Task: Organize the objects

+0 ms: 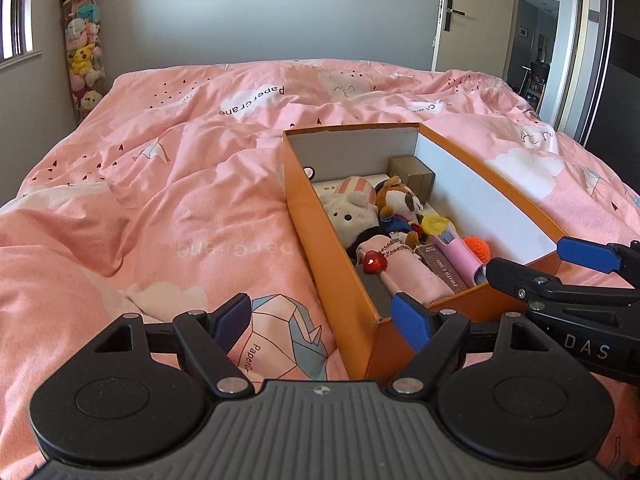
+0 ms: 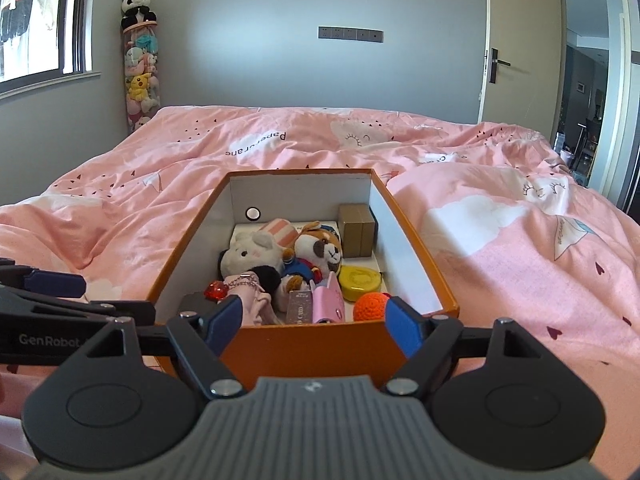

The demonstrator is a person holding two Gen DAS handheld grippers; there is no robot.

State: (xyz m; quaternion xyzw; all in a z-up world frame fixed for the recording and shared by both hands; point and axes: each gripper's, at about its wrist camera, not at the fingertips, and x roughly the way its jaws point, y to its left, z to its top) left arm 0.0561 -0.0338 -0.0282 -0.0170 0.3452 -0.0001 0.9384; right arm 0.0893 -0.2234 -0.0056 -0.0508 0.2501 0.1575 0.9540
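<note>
Both grippers, left point(image 1: 325, 320) and right point(image 2: 313, 325), gape wide, holding nothing. Orange box point(image 2: 312, 346) (toys inside) sits on pink duvet point(image 1: 160, 184).

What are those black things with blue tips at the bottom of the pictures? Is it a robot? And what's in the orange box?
No robot here. A person holds one claw in each hand, with a camera on each. One picture looks along the left claw, the other along the right claw. Both claws are open and hold nothing. On the pink bed cover sits an orange box. Inside are a white plush, a brown plush dog, an orange crochet ball, a yellow round thing and a small brown box.
</note>
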